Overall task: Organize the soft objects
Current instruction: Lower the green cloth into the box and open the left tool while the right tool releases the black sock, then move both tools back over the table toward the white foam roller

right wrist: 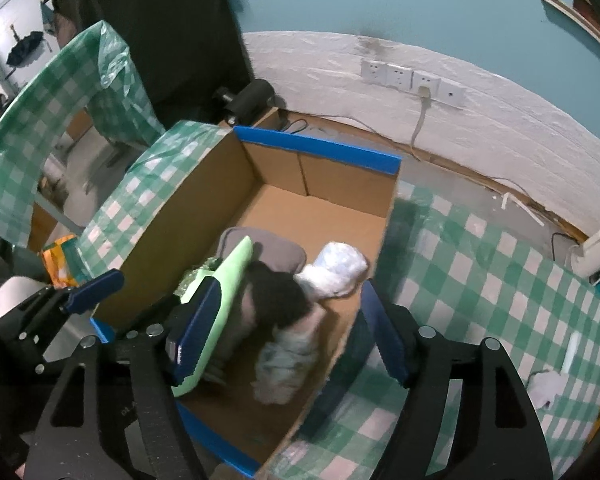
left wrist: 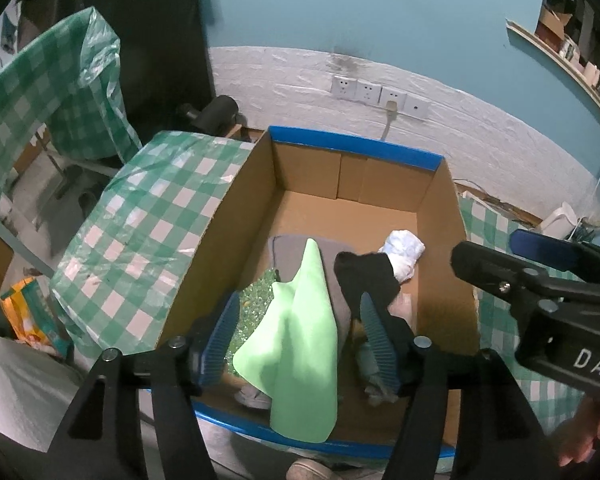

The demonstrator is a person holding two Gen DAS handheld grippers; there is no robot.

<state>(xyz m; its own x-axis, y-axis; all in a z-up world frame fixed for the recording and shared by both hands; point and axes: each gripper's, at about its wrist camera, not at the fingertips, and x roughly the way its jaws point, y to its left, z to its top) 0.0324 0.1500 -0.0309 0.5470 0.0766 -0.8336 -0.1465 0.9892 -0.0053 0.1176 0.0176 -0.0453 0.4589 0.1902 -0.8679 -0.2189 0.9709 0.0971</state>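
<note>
An open cardboard box with a blue taped rim holds a grey cushion, a black sock, a white bundle and a glittery green piece. A light green cloth stands up in it and drapes over the near rim. My left gripper is open, with this cloth loose between its fingers. My right gripper is open above the box's near right corner, over a pale rolled bundle. Its left finger overlaps the green cloth.
The box stands on a green-and-white checked tablecloth. A small white cloth lies on it at the right. Wall sockets with a plugged cable are behind. An orange packet lies low at the left. A person's hand shows at bottom right.
</note>
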